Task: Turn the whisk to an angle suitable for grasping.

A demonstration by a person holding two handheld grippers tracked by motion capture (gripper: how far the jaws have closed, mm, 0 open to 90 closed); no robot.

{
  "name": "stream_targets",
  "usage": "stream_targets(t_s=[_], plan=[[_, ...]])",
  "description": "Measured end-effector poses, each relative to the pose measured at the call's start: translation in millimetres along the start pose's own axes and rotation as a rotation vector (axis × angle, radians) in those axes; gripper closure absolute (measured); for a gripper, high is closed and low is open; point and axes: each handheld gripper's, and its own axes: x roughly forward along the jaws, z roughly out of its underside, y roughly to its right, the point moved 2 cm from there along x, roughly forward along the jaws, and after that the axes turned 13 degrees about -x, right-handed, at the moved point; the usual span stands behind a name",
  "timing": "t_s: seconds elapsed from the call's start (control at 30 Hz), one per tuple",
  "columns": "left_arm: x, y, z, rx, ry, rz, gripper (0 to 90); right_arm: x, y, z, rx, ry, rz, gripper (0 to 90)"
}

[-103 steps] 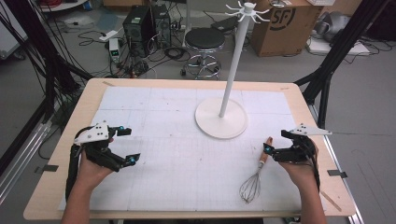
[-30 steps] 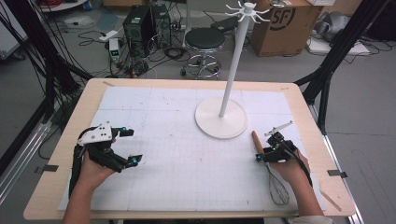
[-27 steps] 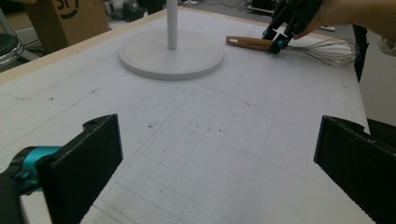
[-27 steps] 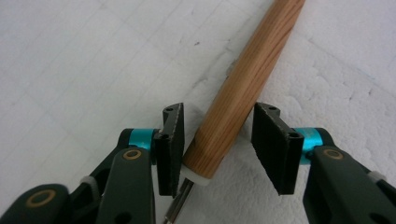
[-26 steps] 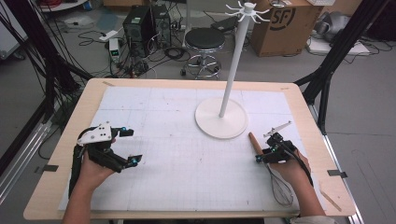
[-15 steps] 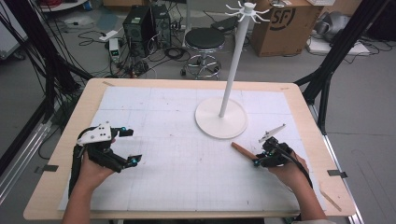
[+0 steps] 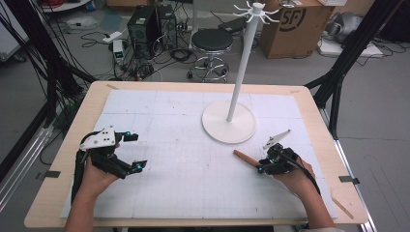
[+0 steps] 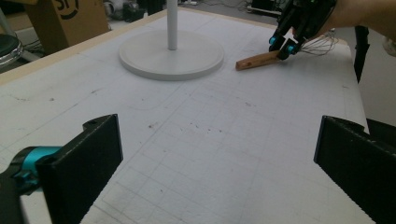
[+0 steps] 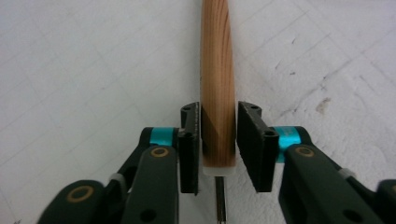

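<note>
The right gripper (image 9: 218, 140) is clamped on the wooden handle of a whisk (image 9: 217, 70), raised just above the mat (image 7: 193, 193) near the stand (image 7: 229, 123). The left gripper (image 7: 130, 151) rests released. Grasp done; hanging on the stand apparently remains.

Whisk (image 7: 247, 158) before stand (image 7: 228, 122)

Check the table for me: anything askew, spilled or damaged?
Nothing stands out. The stand is upright on its round base, the right gripper is closed squarely on the whisk's wooden handle, and the mat shows just small scuffs.
</note>
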Motion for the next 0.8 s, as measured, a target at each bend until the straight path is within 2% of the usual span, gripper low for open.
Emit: stream_targets(t_s=[0.1,0.17,0.27,0.3,0.53,0.57,0.6,0.67,0.7,0.8], plan=[[0.5,0.2,0.1,-0.001,0.0,0.004,1.7,-1.2,-0.3,1.2,0.008,0.003,-0.005,65.1],[0.2,0.2,-0.1,0.0,0.002,0.001,1.7,2.4,-1.8,1.1,0.004,-0.032,-0.009,62.4],[-0.3,0.3,-0.6,0.003,0.004,0.002,1.7,7.2,-4.4,-0.9,-0.005,-0.056,-0.014,63.2],[-0.4,0.4,-0.7,0.002,0.004,0.004,1.7,8.0,-6.5,-4.3,-0.026,-0.062,0.008,70.6],[-0.2,1.8,-0.8,0.007,0.003,0.006,1.7,11.4,-15.0,-13.1,-0.084,-0.068,0.026,72.3],[-0.2,2.2,-0.7,0.006,0.003,0.006,1.8,12.4,-16.5,-15.3,-0.093,-0.069,0.023,72.3],[0.0,2.5,-0.7,0.004,0.004,0.007,1.8,16.2,-20.8,-21.7,-0.106,-0.055,-0.005,72.3],[0.8,2.6,-0.6,0.003,0.003,0.009,1.7,18.9,-23.4,-26.3,-0.118,-0.055,-0.004,72.3],[1.0,2.6,-0.5,0.005,0.001,0.009,1.7,23.2,-28.7,-36.0,-0.141,-0.053,-0.011,72.3],[0.6,2.7,-0.6,0.006,0.002,0.012,1.7,28.7,-34.1,-44.2,-0.161,-0.042,-0.032,72.3]])
